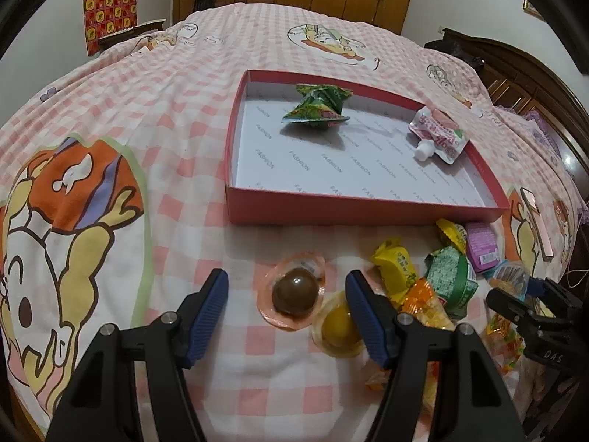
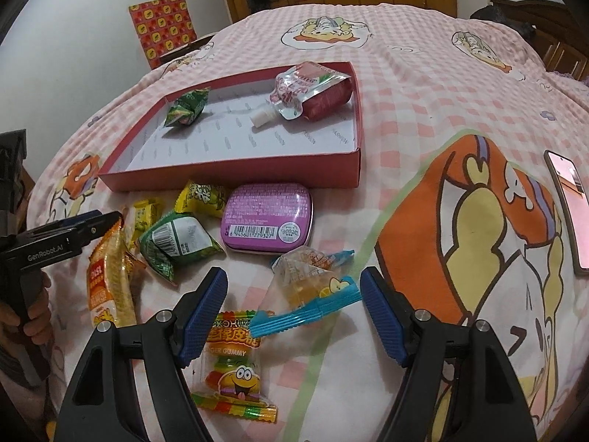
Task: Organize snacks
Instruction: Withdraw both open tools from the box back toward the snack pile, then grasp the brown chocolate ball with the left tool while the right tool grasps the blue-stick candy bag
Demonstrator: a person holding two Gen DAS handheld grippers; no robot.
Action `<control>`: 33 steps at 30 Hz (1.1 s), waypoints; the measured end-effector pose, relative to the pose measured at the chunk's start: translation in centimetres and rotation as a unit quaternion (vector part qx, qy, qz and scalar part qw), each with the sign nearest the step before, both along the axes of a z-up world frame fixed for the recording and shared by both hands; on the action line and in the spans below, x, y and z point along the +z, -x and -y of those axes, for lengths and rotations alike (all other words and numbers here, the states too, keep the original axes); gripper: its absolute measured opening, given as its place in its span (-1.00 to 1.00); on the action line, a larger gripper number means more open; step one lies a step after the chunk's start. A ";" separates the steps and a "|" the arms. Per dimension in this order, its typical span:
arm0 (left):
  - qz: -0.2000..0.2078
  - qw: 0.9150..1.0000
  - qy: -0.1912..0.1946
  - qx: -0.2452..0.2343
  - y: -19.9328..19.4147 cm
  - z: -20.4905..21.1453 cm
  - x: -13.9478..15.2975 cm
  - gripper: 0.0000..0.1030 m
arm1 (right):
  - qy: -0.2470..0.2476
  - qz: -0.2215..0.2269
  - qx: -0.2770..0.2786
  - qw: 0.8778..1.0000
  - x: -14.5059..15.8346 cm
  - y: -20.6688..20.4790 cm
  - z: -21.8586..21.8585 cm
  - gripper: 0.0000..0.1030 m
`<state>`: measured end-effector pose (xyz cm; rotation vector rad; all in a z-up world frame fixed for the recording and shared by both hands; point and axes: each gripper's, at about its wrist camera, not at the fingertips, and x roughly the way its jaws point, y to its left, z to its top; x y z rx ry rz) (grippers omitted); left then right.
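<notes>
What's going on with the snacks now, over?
Left gripper open over brown jelly cup. Right gripper open over blue-edged candy bag. Red box holds green packet, pouch. Nothing blocking.

Yellow jelly cup [image 1: 340,326] partly hidden behind left tool's finger [image 1: 368,316]. Phone [image 2: 568,210] cut off at 3 o'clock. Tin [image 2: 268,217] print illegible.

soft indoor light, fisheye-bent edges

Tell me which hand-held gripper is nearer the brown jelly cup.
Left. The left hand-held gripper is open with the brown jelly cup between its fingertips. The right hand-held gripper is off to the side, open over the blue-edged candy packet.
</notes>
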<state>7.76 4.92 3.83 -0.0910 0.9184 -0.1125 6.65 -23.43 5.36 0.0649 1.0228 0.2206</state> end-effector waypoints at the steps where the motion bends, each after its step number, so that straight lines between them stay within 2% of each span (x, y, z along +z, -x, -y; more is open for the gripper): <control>1: 0.001 1.000 0.002 -0.001 0.0 -0.1 -0.1 0.35 | 0.002 -0.001 0.000 1.000 -0.2 0.0 -0.1 0.48; 7: 0.009 1.000 -0.001 -0.001 0.3 -0.4 -0.4 0.35 | 0.010 0.013 -0.003 1.000 -0.7 0.5 -0.3 0.49; 10: 0.007 1.000 -0.012 0.005 0.4 -0.6 -0.6 0.14 | 0.019 0.018 -0.001 1.000 -0.9 0.7 -0.6 0.50; 16: 0.014 0.999 -0.030 0.004 0.5 -0.3 -0.7 0.04 | -0.009 0.019 -0.007 1.000 -0.9 0.7 0.1 0.53; 22: 0.015 0.999 -0.028 0.009 0.9 -0.4 -0.7 -0.35 | -0.012 0.025 -0.009 1.000 -0.7 1.0 0.2 0.52; 25: 0.014 1.000 -0.024 0.009 1.0 -0.6 -0.7 -0.41 | -0.023 0.027 -0.013 0.999 -0.6 1.2 0.5 0.52; 28: 0.014 1.000 -0.018 0.005 1.1 -0.7 -0.5 -0.46 | -0.022 0.030 -0.016 0.999 -0.5 1.4 0.6 0.47; 33: 0.014 1.000 -0.004 -0.003 1.4 -0.9 -0.3 -0.46 | -0.009 0.036 -0.027 0.999 -0.4 1.6 0.6 0.19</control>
